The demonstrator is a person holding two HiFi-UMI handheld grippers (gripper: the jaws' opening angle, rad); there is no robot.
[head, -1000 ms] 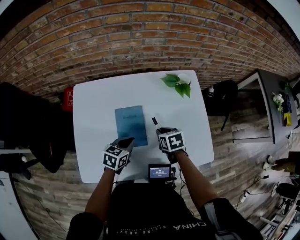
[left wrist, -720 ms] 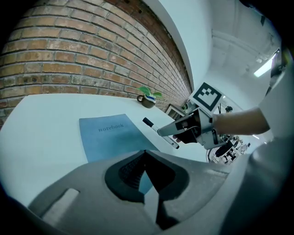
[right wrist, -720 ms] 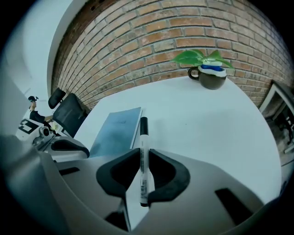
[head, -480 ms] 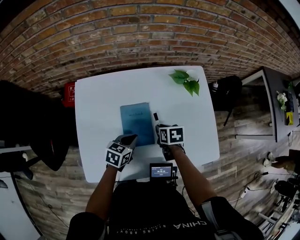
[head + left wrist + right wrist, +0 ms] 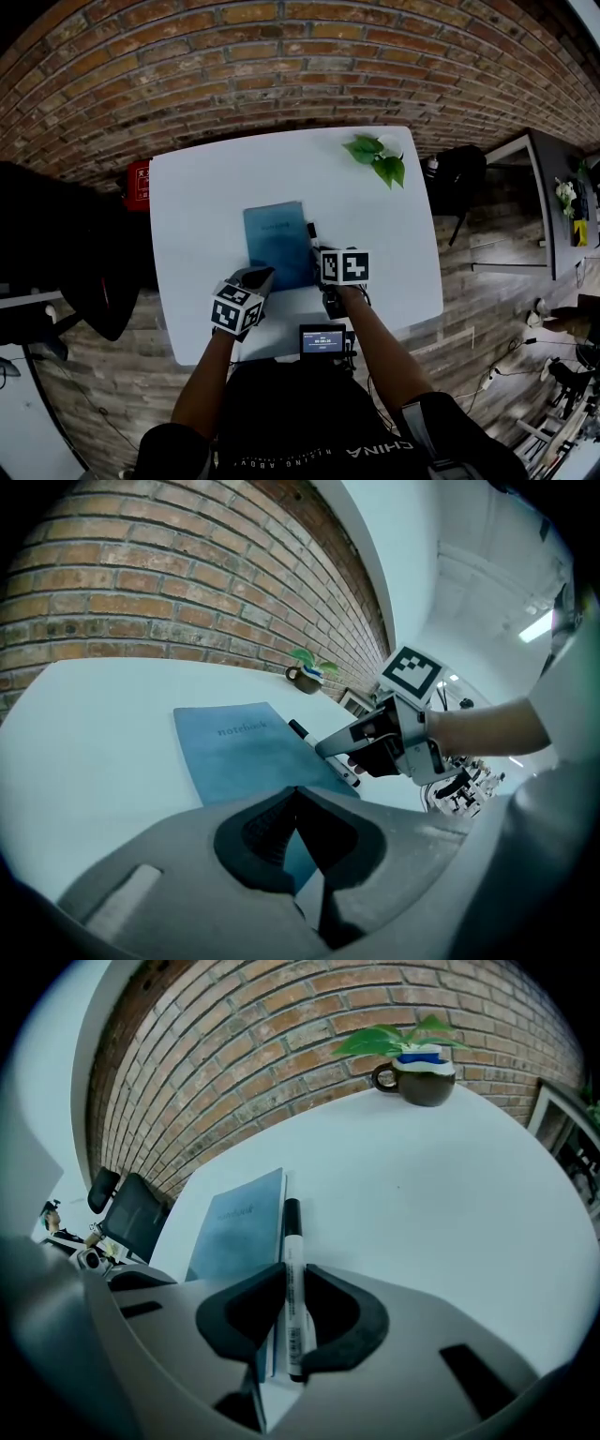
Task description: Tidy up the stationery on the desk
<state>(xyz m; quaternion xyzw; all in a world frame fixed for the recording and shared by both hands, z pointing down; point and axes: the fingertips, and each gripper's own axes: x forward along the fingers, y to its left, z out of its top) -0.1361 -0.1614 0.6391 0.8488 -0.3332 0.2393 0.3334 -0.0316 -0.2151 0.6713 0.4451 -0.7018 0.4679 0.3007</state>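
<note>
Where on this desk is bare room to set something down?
Bare: left of the notebook to the table edge; beyond the notebook toward the wall; right of the marker, nearer than the plant. Crowded: near edge, around the left gripper and right gripper.

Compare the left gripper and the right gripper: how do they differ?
The left gripper is shut and empty; the right gripper is shut on a marker. The left sits at the notebook's near edge, the right beside its right edge. Both are over the white desk.
</note>
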